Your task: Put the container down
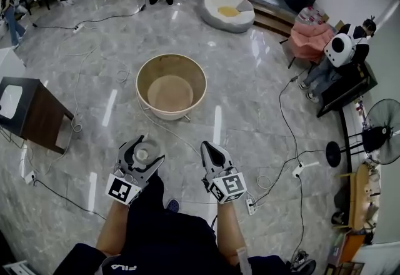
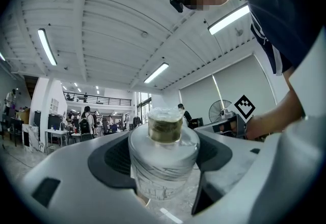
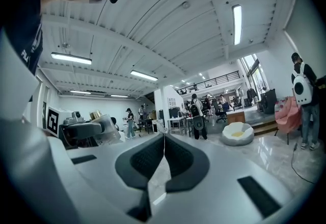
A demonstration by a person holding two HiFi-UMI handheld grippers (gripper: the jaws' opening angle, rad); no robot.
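The right gripper (image 3: 163, 139) had its jaws pressed together, with nothing between them. At the far left the left gripper (image 3: 81, 129) carried a clear container (image 3: 106, 127) with a gold top. Beyond the jaws lay a glossy marble floor (image 3: 275, 152) with a white beanbag (image 3: 238, 134) on it. At the right edge a person with a white backpack (image 3: 303, 90) stood beside a pink chair (image 3: 286, 113).

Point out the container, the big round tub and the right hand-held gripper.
container (image 2: 163, 159): left gripper view, on its clear body.
tub (image 1: 172, 66): head view, on its inner wall.
right hand-held gripper (image 3: 163, 141): right gripper view, where its shut jaws meet.
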